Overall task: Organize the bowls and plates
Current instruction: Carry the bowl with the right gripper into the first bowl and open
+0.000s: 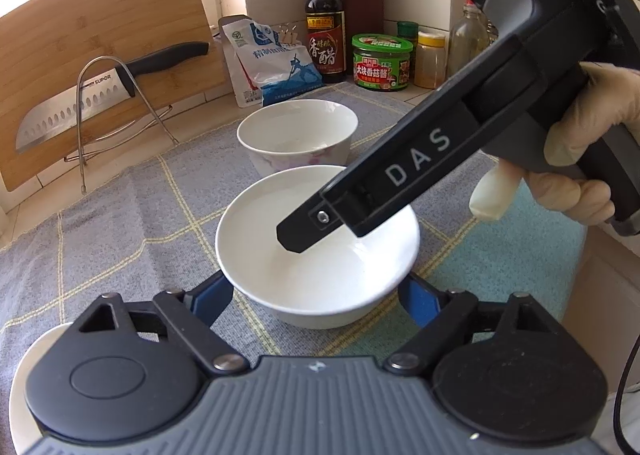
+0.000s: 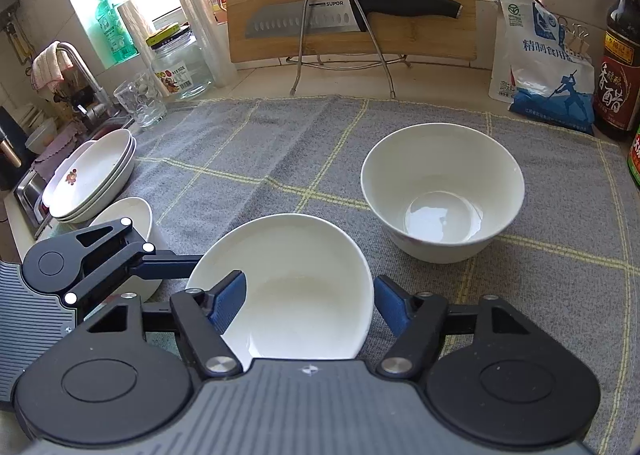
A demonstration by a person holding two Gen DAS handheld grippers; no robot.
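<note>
A plain white bowl (image 1: 320,271) (image 2: 296,279) sits on the grey checked cloth (image 2: 248,143). My left gripper (image 1: 316,289) flanks it, with both blue pads against its outer sides. In the right wrist view, one of the left gripper's fingers (image 2: 168,262) reaches the bowl's left edge. My right gripper (image 2: 308,297) straddles the bowl's wall, with one pad inside the bowl and the other by the outer wall and a wide gap between them. In the left wrist view its inner finger (image 1: 298,233) hangs inside the bowl. A second, deeper white bowl (image 1: 298,131) (image 2: 442,191) stands just beyond.
A stack of white plates (image 2: 92,175) and another white dish (image 2: 134,215) lie at the cloth's left end by the sink. A knife in a wire rack (image 2: 344,15) fronts a cutting board. A salt bag (image 2: 544,67), bottles and jars line the back wall.
</note>
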